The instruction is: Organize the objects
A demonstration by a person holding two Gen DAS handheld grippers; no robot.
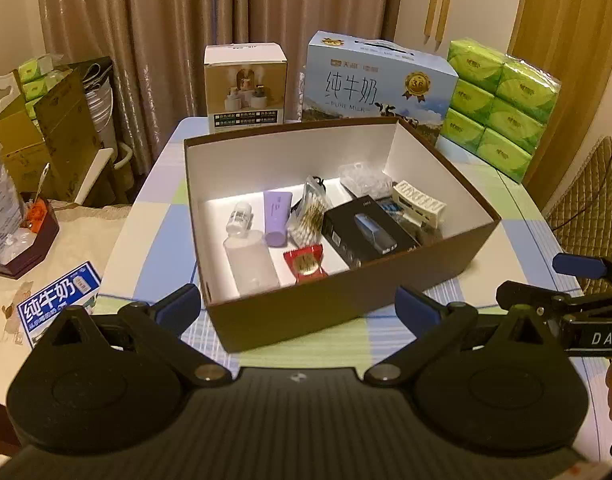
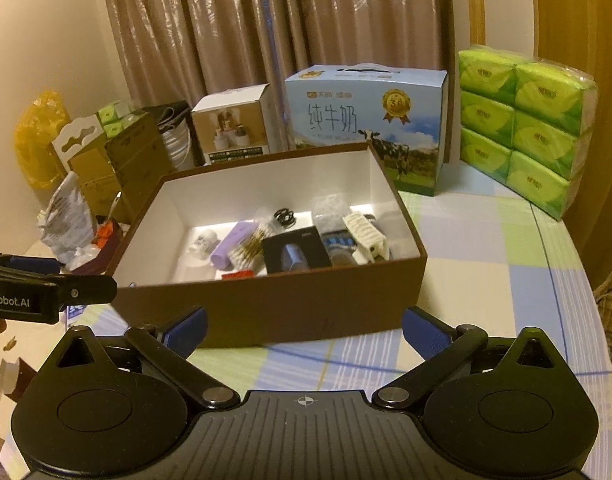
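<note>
Nearest: left gripper (image 1: 298, 304) and right gripper (image 2: 305, 328), jaws wide and empty, just short of the brown box (image 1: 346, 304) on the checked worktop (image 1: 154, 248). Inside: clear bottle (image 1: 250, 264) near left, probably light and slippery, best taken across the body; purple tube (image 1: 277, 216), soft, gripped mid-length; black carton (image 1: 366, 232), stiff, taken across its narrow sides.
</note>
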